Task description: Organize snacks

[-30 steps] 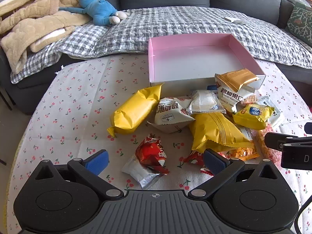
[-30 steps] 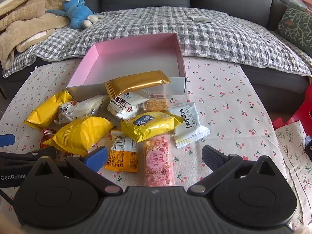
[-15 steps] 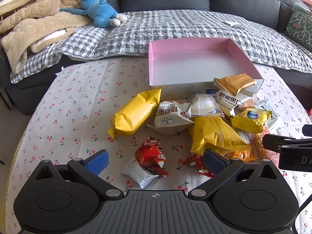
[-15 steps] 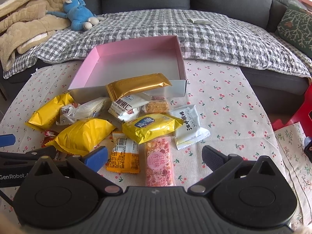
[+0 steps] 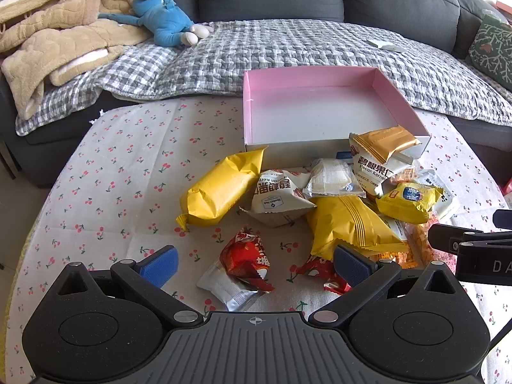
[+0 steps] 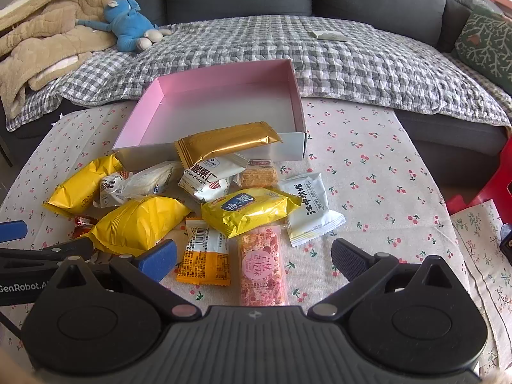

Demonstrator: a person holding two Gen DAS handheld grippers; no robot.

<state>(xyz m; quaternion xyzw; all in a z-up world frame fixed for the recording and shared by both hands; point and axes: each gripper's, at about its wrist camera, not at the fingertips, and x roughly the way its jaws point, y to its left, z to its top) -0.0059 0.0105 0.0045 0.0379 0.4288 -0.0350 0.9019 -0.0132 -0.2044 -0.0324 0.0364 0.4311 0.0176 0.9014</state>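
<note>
Both views have crept back slightly — the snack pile sits mid-frame before the empty pink box, left gripper and right gripper wide open, holding nothing — seemingly before the first pick.

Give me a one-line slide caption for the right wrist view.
Open right tool hovers over a pink snack bar, snack packets heaped before an empty pink box.

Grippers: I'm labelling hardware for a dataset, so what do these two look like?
Both are matte black with ribbed bases and two round side discs. The left gripper and right gripper each carry one bright blue and one dark navy finger pad. White "GenRobot" lettering marks one body.
</note>
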